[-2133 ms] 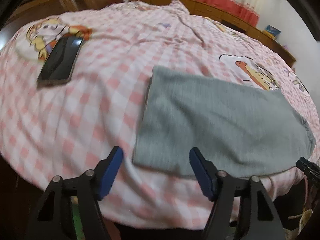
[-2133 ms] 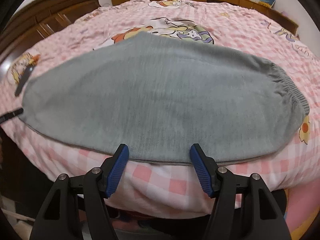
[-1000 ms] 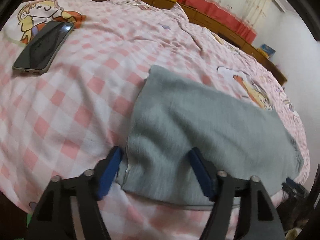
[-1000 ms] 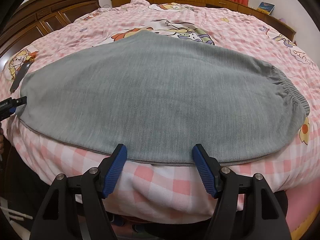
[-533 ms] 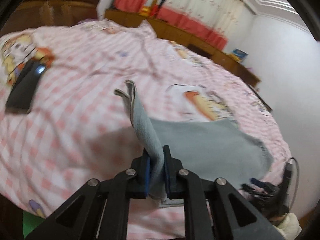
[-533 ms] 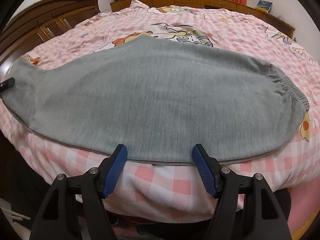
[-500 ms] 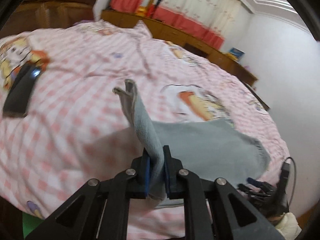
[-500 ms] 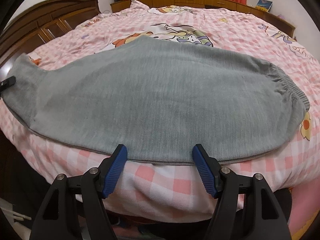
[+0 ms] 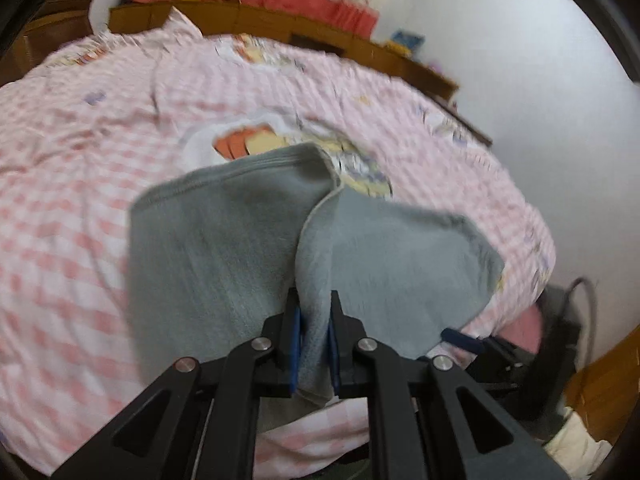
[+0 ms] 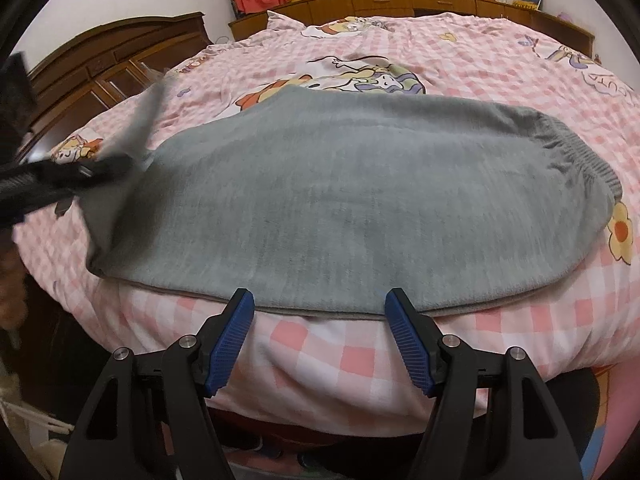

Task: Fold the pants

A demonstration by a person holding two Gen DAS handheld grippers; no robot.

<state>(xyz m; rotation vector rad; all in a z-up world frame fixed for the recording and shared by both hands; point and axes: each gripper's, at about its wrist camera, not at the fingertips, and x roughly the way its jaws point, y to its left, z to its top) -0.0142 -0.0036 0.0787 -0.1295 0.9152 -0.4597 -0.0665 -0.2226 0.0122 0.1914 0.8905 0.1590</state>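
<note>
Grey knit pants lie folded lengthwise across the near edge of a bed, elastic waistband at the right. My left gripper is shut on the leg end of the pants, which hangs lifted and doubled over the rest of the cloth. In the right wrist view that same left gripper shows blurred at the left, holding the raised leg end above the bedspread. My right gripper stands open at the pants' near edge, blue pads on either side of the hem, with nothing pinched.
The bed carries a pink-and-white checked cartoon bedspread. A dark wooden headboard rises at the left and a low wooden cabinet with red curtains runs along the back wall. A white wall stands to the right.
My left gripper closed on the pants' leg end, lifted it off the bed and carried it toward the waistband side. The right gripper stayed put and open.
</note>
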